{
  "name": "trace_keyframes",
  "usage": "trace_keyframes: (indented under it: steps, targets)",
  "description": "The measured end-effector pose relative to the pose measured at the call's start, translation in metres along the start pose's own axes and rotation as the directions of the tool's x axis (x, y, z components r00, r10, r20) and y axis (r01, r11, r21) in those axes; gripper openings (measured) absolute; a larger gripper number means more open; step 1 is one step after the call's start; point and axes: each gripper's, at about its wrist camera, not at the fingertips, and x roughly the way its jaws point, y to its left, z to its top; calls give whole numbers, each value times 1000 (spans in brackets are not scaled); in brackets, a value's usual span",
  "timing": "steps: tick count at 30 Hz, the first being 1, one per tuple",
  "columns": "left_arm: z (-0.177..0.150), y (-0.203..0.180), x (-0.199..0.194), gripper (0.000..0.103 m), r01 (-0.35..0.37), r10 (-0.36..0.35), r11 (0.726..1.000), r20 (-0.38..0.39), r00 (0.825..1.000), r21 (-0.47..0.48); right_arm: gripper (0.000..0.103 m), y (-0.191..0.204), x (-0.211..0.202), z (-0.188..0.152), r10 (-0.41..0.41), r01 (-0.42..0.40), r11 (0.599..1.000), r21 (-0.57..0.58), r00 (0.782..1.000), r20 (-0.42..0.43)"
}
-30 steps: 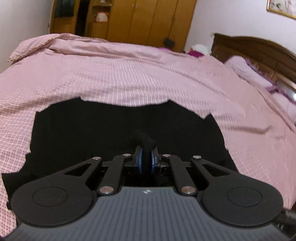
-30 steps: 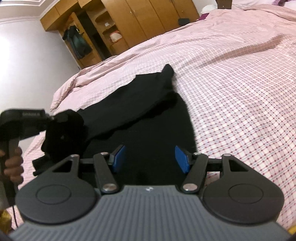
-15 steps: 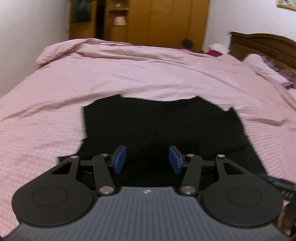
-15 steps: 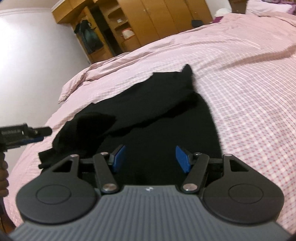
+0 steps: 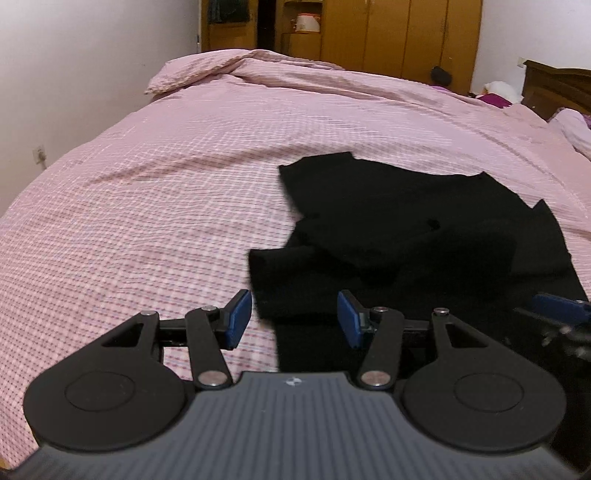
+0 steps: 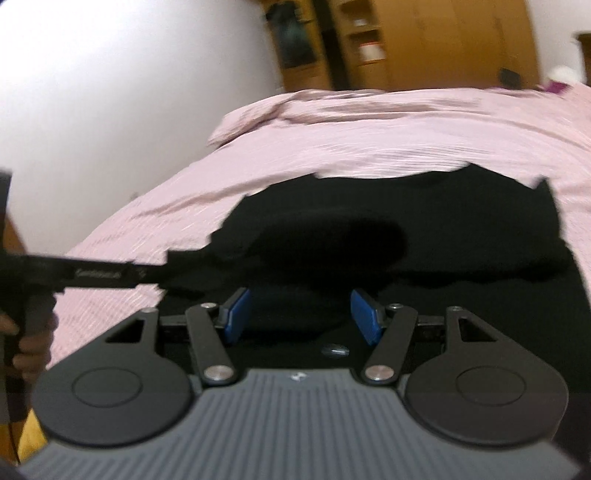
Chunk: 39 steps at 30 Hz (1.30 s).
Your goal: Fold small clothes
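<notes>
the black garment (image 5: pixel 424 236) is lying on the pink checked bedspread (image 5: pixel 147 206), one side doubled over its middle. my left gripper (image 5: pixel 293 317) is hovering at its near left edge, jaws standing apart with nothing pinched. my right gripper (image 6: pixel 304 314) is hanging over the cloth's near side, jaws apart and gripping nothing. the wooden wardrobe (image 5: pixel 388 33) is standing beyond the bed.

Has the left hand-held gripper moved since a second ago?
Yes. The left hand-held gripper has swung left: the black garment, centred before, now lies right of it.
</notes>
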Motion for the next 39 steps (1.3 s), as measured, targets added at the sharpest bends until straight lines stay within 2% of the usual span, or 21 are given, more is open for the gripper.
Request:
trace_keyframes:
  steps: [9, 14, 16, 17, 18, 19, 22, 25, 28, 31, 33, 35, 39]
  targets:
    - [-6, 24, 4, 58, -26, 24, 997, -27, 999, -74, 62, 50, 41, -7, 83, -99, 978, -181, 992, -95]
    - [-6, 27, 3, 58, -21, 19, 996, -21, 1000, -92, 60, 57, 66, -14, 3, -32, 957, -289, 995, -100]
    - [-5, 26, 3, 58, -19, 18, 996, -18, 1000, -90, 60, 53, 71, -14, -7, -20, 957, -291, 996, -90]
    - [-5, 25, 3, 58, -19, 18, 996, -17, 1000, -89, 45, 51, 71, -12, -2, -22, 963, -267, 996, -89]
    - [-5, 24, 4, 58, -20, 19, 996, -16, 1000, -87, 22, 49, 71, -10, -5, -16, 969, -245, 996, -85]
    - [-5, 22, 4, 58, -21, 19, 996, -16, 1000, -84, 12, 45, 69, -6, -5, -13, 975, -223, 997, -79]
    - [-4, 18, 4, 58, -17, 16, 997, -12, 1000, -73, 12, 30, 51, 9, 28, -31, 992, -125, 999, -25]
    - [-3, 13, 4, 58, -9, 8, 998, -5, 1000, -61, 12, 10, 18, 26, 27, -26, 1000, -16, 998, 60]
    - [-1, 6, 4, 58, 1, 0, 999, 3, 1000, -47, 11, -18, -16, 38, -12, -4, 994, 113, 990, 138]
    - [-1, 0, 5, 58, 8, -8, 999, 4, 1000, -33, 11, -54, -51, 43, -89, 37, 966, 255, 977, 196]
    - [0, -4, 7, 58, 12, -12, 1000, 3, 1000, -24, 11, -77, -69, 40, -148, 70, 940, 334, 966, 214]
    - [0, -7, 8, 58, 13, -13, 1000, 2, 1000, -16, 11, -95, -82, 34, -190, 102, 929, 356, 956, 224]
    - [2, -12, 11, 58, 10, -10, 1000, -1, 1000, 0, 12, -131, -94, 14, -261, 172, 886, 431, 952, 157]
